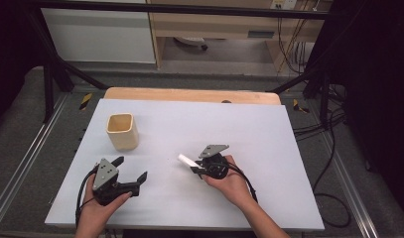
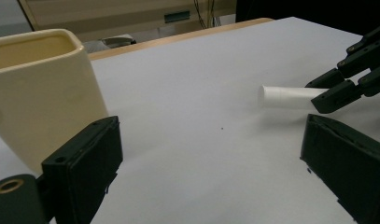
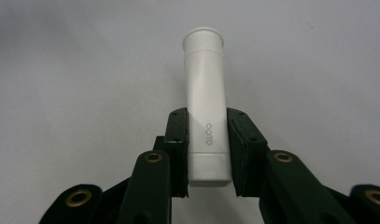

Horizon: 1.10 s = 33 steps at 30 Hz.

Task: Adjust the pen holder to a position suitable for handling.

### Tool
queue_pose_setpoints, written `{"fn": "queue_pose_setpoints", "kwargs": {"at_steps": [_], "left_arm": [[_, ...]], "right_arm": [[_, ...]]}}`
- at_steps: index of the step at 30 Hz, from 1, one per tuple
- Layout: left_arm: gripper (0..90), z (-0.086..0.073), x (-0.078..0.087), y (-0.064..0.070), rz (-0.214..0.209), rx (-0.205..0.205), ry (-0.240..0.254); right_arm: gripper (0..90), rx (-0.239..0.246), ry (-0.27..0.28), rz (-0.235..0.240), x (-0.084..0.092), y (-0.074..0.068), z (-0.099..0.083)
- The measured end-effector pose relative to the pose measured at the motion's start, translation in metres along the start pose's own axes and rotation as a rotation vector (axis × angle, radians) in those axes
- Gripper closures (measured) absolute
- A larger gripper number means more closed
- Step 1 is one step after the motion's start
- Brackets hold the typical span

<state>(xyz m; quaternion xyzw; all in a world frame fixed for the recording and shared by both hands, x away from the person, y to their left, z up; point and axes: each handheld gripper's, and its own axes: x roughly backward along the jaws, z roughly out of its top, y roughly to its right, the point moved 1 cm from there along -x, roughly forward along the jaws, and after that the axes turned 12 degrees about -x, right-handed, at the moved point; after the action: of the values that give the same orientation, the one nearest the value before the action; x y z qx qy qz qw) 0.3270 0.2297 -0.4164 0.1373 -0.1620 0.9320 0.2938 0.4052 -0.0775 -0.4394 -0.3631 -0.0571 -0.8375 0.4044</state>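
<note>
The white glue stick [image 3: 205,100] is held by the right gripper [image 3: 207,154], its jaws pressed against both flat sides of the tube near the squared end; the word GLOO is printed along the tube, and the round capped end sticks out well beyond the jaws. In the high view the glue stick [image 1: 185,160] is seen near the middle of the counter [image 1: 269,148], pointing away from the right gripper [image 1: 198,168] toward the left and slightly away from the person; whether it touches the white surface or is raised just above it cannot be told. In the left gripper view the tube [image 2: 290,97] is seen roughly level, with a faint shadow under it.

The left gripper [image 1: 132,171] is held near the front left of the counter, its jaws spread wide with nothing between them; it is well apart from the glue stick. A cream cup [image 1: 122,131] with rounded corners stands upright on the counter beyond the left gripper, apart from it; in the left gripper view the cup [image 2: 43,93] is seen just behind that gripper's left-hand jaw, its opening facing up.
</note>
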Motion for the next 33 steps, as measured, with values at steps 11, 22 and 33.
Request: {"fn": "queue_pose_setpoints", "kwargs": {"at_steps": [11, 22, 33], "left_arm": [[6.0, 0.019, -0.024, 0.02, -0.053, -0.063, 0.034], [6.6, 0.052, -0.073, 0.045, -0.143, -0.107, 0.079], [6.9, 0.034, -0.067, 0.057, -0.132, -0.167, 0.055]], "right_arm": [[71.3, -0.032, 0.029, 0.015, 0.035, 0.01, -0.01], [71.2, -0.068, 0.055, 0.015, 0.048, 0.024, -0.024], [71.2, -0.047, 0.025, 0.012, 0.048, 0.017, -0.014]]}}
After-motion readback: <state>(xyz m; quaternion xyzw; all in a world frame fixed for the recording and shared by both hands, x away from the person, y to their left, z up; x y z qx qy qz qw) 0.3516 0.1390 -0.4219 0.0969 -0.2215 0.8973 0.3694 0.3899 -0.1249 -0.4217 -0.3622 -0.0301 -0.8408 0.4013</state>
